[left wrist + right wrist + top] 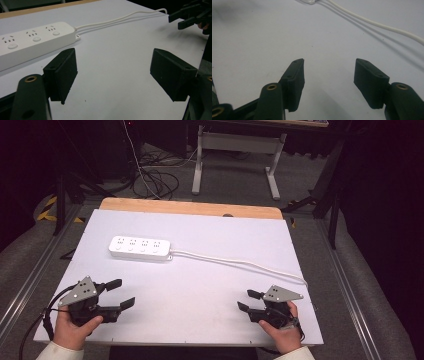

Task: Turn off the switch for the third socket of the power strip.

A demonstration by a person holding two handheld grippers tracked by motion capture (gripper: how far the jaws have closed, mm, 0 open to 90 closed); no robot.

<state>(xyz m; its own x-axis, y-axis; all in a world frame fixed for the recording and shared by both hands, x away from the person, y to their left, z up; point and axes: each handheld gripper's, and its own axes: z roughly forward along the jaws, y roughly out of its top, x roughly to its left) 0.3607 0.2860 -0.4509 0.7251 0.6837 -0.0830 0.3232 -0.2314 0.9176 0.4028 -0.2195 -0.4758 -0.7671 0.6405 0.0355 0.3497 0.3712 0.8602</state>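
Currently both claws are idle at the near edge of the white surface (210, 285), nothing gripped. Left claw (121, 293) is spread wide, jaws well apart and empty; the left gripper view confirms bare surface between them. Right claw (248, 300) is likewise released, with a clear gap between its jaws in the right gripper view and nothing in it.

The power strip (140, 248) lies flat toward the far left of the surface, sockets up, long axis roughly parallel to the near edge. Its cord (240, 263) exits the right end and trails across toward the right edge, doubled back alongside itself near the strip (105, 23).

Why this layout, as I read it: the strip sits ahead of the left claw, which points at it, so the left looks set to take the body. The right claw faces the cord run (372, 22), so it likely handles the cable. Jaws pre-opened means no extra motion is needed before contact. Both are well apart from the strip, so the approach has not started.

Risk: the strip is wide and slick; grip across the short side.
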